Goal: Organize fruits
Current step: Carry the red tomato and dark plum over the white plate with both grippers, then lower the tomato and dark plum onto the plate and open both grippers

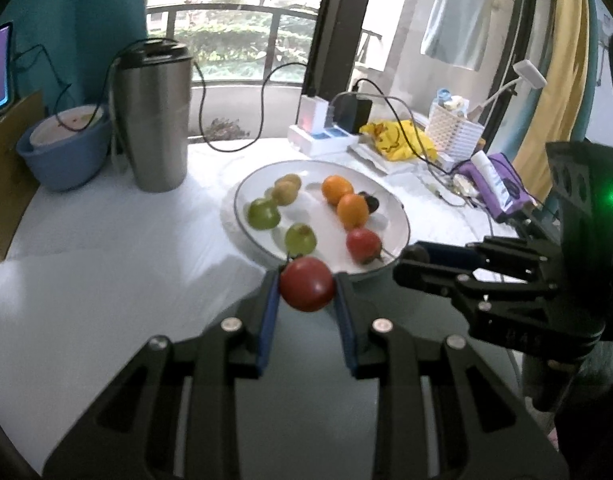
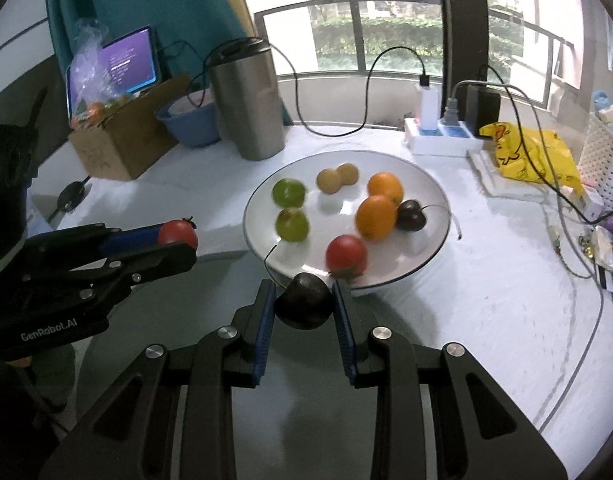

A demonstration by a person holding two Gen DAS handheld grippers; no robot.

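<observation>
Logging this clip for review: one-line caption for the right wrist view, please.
Right gripper holds a dark cherry near the plate of paired fruits; left gripper holds a red tomato.

left tool [image 1: 306, 292]: black linkage; blue pads; silver screws | right tool [image 2: 303, 300]: same; "GenRobot.AI" lettering
</observation>
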